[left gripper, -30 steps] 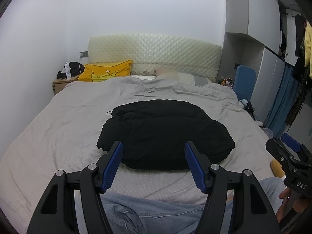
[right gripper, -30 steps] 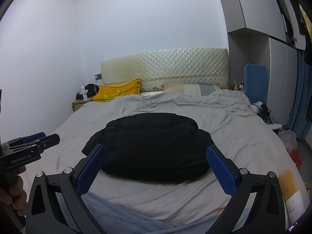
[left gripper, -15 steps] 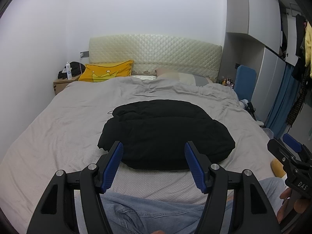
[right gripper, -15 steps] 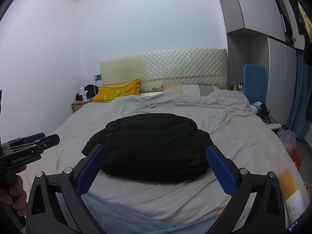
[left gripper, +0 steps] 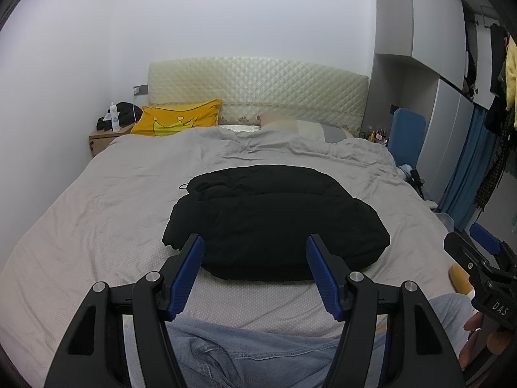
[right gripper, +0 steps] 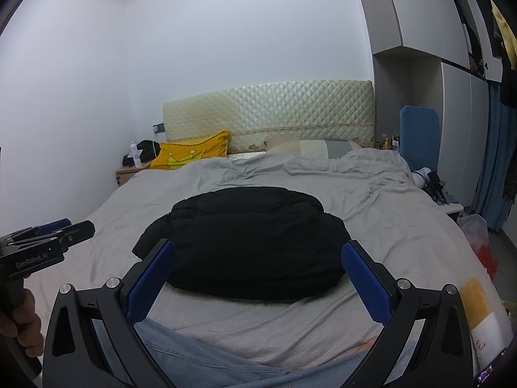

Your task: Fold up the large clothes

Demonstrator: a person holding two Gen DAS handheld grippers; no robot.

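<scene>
Black puffy quilted jacket (left gripper: pixel 274 220) lies mid-bed on the grey bedsheet (left gripper: pixel 106 213) as a compact, seemingly folded bundle; little looks left. Left tongs (left gripper: pixel 255 270) and right tongs (right gripper: pixel 258 273) hover before it, agape, empty.

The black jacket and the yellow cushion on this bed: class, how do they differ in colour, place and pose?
The black jacket is plain black; the yellow cushion is bright yellow with a crown drawing. The jacket lies in the middle of the bed; the cushion sits at the head end, by the headboard. The jacket lies flat in a folded bundle; the cushion is propped up. Both are soft fabric things that neither claw touches.
</scene>
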